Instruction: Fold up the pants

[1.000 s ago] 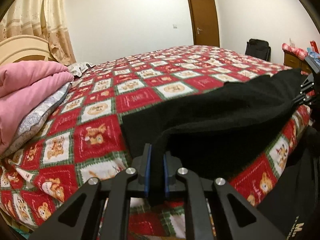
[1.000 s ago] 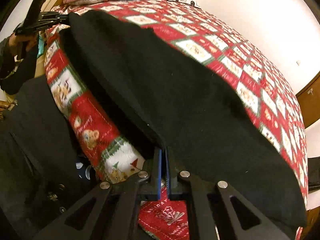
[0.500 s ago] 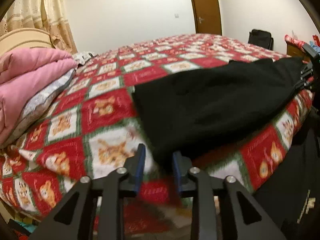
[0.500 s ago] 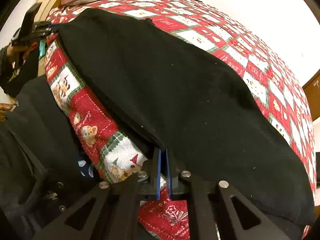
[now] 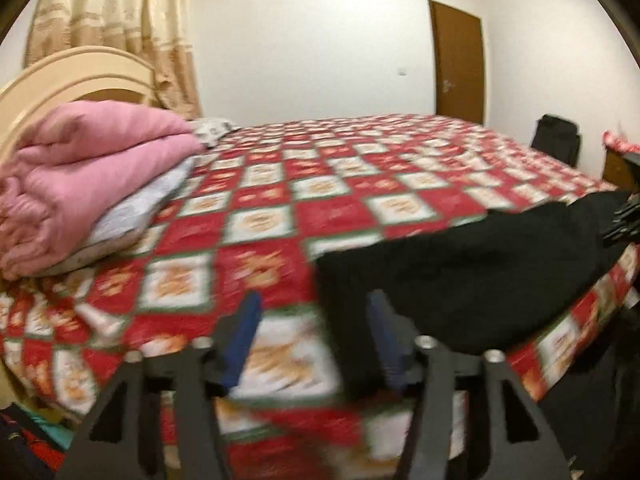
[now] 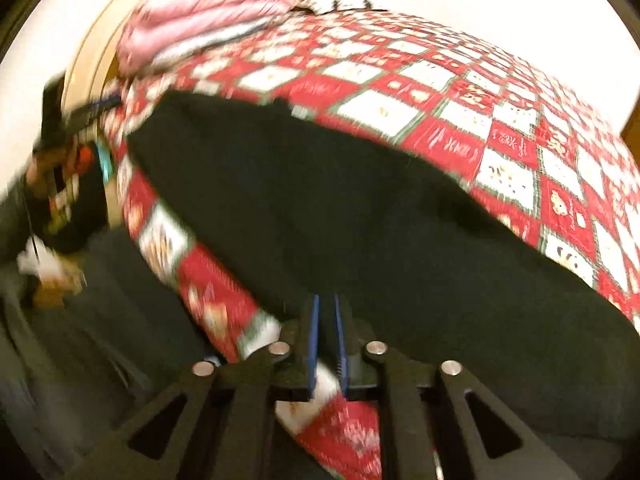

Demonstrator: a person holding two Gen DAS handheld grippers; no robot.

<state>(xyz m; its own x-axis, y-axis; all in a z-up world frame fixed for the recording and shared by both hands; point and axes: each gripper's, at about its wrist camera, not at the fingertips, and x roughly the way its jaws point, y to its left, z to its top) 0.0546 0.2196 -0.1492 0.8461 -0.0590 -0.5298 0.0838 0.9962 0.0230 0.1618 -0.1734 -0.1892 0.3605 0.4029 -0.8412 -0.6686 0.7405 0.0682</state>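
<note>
Your left hand-held gripper [image 5: 314, 344]: jaws just opened wide, nothing pinched. Right hand-held gripper [image 6: 325, 344]: just opened a crack, released. Black fleece pants [image 6: 360, 216] flat on red-checked teddy-print bed quilt [image 5: 256, 208], near edge.

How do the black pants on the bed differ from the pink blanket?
The black pants lie spread flat along the near edge of the bedspread; the pink blanket is folded into a thick bundle by the headboard. The pants rest directly on the bedspread; the blanket sits on a grey pillow. Both are soft fabric.
</note>
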